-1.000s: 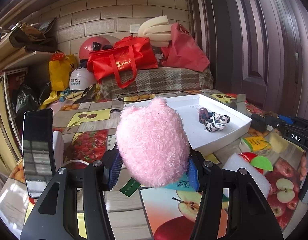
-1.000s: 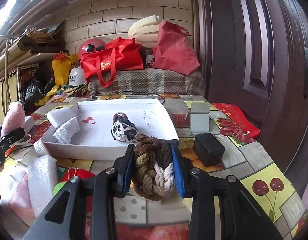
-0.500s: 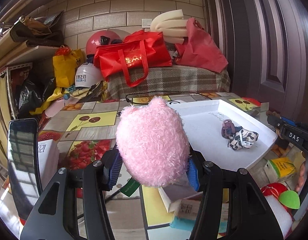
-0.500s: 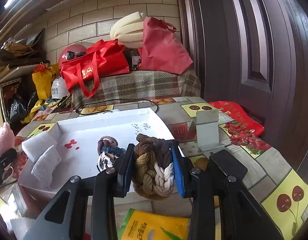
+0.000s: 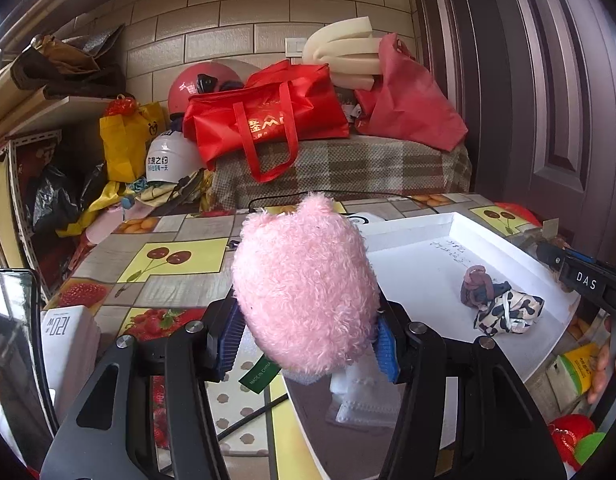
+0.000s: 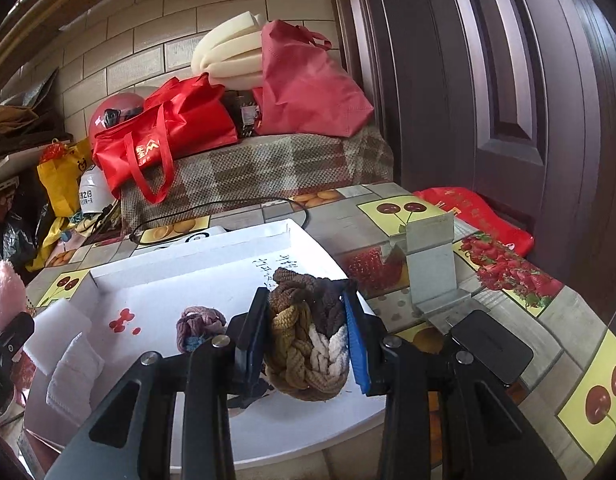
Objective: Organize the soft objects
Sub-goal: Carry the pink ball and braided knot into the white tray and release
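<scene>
Both grippers have advanced over the tray [image 6: 292, 236]: left gripper [image 5: 308, 334] clamping the plush [image 5: 306, 292], right gripper [image 6: 306, 338] clamping the braid [image 6: 308, 344], release apparently next.

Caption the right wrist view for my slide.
Right gripper holds a braided rope bundle above the white tray.

White tray [image 6: 212, 248] floor lies open between scrunchies [image 6: 198, 326] and far wall.
</scene>
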The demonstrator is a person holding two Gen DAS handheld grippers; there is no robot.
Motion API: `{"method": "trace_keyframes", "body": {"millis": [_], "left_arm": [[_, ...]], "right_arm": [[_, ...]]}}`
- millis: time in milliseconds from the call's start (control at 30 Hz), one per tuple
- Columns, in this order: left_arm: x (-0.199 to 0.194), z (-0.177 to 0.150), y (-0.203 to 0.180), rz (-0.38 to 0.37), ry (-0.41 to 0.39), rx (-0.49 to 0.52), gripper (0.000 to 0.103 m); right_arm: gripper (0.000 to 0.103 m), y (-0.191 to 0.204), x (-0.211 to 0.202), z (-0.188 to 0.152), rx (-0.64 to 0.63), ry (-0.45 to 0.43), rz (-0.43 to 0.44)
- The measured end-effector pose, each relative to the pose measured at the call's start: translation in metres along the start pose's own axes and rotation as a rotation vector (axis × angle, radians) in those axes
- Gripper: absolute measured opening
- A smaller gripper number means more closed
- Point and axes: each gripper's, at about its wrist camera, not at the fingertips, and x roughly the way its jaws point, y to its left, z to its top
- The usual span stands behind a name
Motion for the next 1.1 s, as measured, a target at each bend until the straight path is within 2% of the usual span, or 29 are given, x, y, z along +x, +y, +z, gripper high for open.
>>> {"method": "trace_keyframes", "body": {"millis": [167, 267, 333, 433, 633, 833, 867, 933, 1000, 1033, 1067, 1100], "left_arm": [[0.018, 0.005, -0.003, -0.012, 0.039, -0.013, 0.055], [0.027, 0.006, -0.017, -0.074, 0.064, 0.042, 0.055], [0.026, 0.006, -0.031, -0.121, 0.063, 0.116, 0.055], [0.027, 0.006, -0.041, -0.126, 0.067, 0.16, 0.055], [0.038, 0.008, -0.027, -0.13, 0.116, 0.082, 0.055], [0.036, 0.007, -0.032, -0.116, 0.108, 0.104, 0.057], [0.035, 0.007, -0.033, -0.109, 0.106, 0.107, 0.057], [0.034, 0.007, -0.033, -0.105, 0.099, 0.11, 0.064], [0.031, 0.007, -0.033, -0.102, 0.084, 0.112, 0.087], [0.029, 0.006, -0.034, -0.103, 0.073, 0.114, 0.092], [0.027, 0.006, -0.034, -0.1, 0.061, 0.118, 0.103], [0.025, 0.006, -0.035, -0.096, 0.051, 0.122, 0.103]], "right_arm": [[0.037, -0.011, 0.022, 0.002, 0.069, 0.104, -0.028], [0.037, -0.001, 0.032, 0.0, 0.021, 0.16, 0.007], [0.037, 0.014, 0.028, -0.001, -0.05, 0.148, 0.058], [0.037, 0.034, 0.022, -0.003, -0.142, 0.113, 0.065], [0.037, 0.037, 0.03, -0.002, -0.119, 0.139, 0.075], [0.038, 0.033, 0.033, -0.002, -0.086, 0.161, 0.075], [0.04, 0.032, 0.033, -0.002, -0.084, 0.162, 0.075], [0.052, 0.032, 0.034, -0.002, -0.083, 0.161, 0.073], [0.081, 0.033, 0.033, -0.002, -0.089, 0.155, 0.068], [0.085, 0.035, 0.031, -0.002, -0.095, 0.149, 0.063], [0.085, 0.036, 0.03, -0.002, -0.103, 0.141, 0.058], [0.085, 0.038, 0.029, -0.002, -0.112, 0.135, 0.055]]}}
